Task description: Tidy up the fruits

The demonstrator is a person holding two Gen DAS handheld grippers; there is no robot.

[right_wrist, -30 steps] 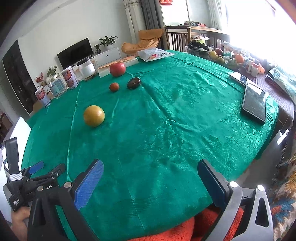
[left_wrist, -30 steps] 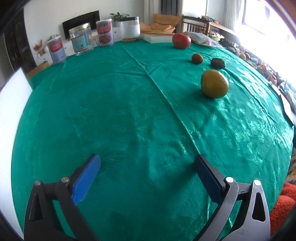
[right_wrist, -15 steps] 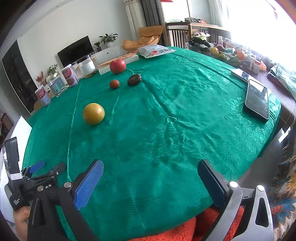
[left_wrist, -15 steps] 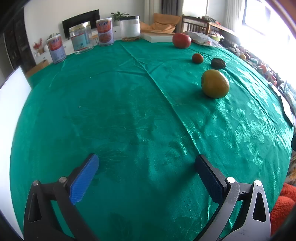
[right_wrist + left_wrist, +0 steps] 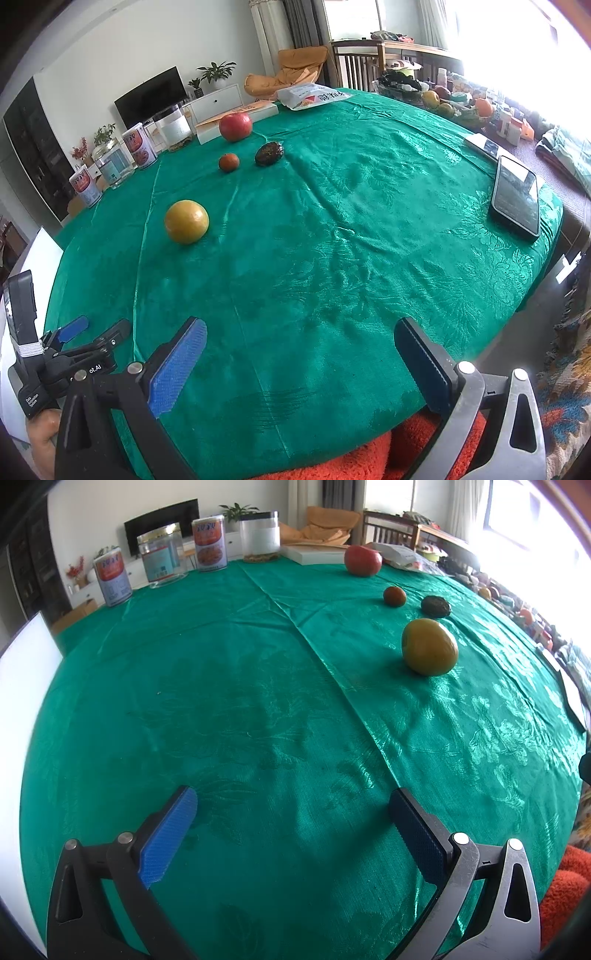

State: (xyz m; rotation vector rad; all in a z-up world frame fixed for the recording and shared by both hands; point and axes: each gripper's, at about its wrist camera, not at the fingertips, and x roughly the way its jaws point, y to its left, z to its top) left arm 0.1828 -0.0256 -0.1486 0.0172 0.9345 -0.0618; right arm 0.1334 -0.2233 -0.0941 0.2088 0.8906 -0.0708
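Four fruits lie apart on the green tablecloth [image 5: 229, 709]: a large yellow-orange fruit [image 5: 429, 646] [image 5: 186, 221], a small orange mandarin [image 5: 394, 596] [image 5: 228, 162], a dark avocado [image 5: 436, 606] [image 5: 269, 153] and a red apple [image 5: 363, 560] [image 5: 235, 126] at the back. My left gripper [image 5: 291, 823] is open over bare cloth near the front edge, well short of the fruits. My right gripper [image 5: 301, 354] is open too, with nothing between its fingers. The left gripper [image 5: 77, 332] also shows at the lower left of the right wrist view, held by a hand.
Several cans and jars [image 5: 207, 542] [image 5: 138, 146] line the table's far left edge, with a flat white box [image 5: 317, 554] and a snack bag [image 5: 314, 96] behind the apple. A phone [image 5: 515, 195] lies at the right edge. A white board [image 5: 22, 686] stands at left.
Both views have shifted slightly; the fruits sit a little nearer and lower in the right wrist view. Both grippers stay open and no fruit has moved.
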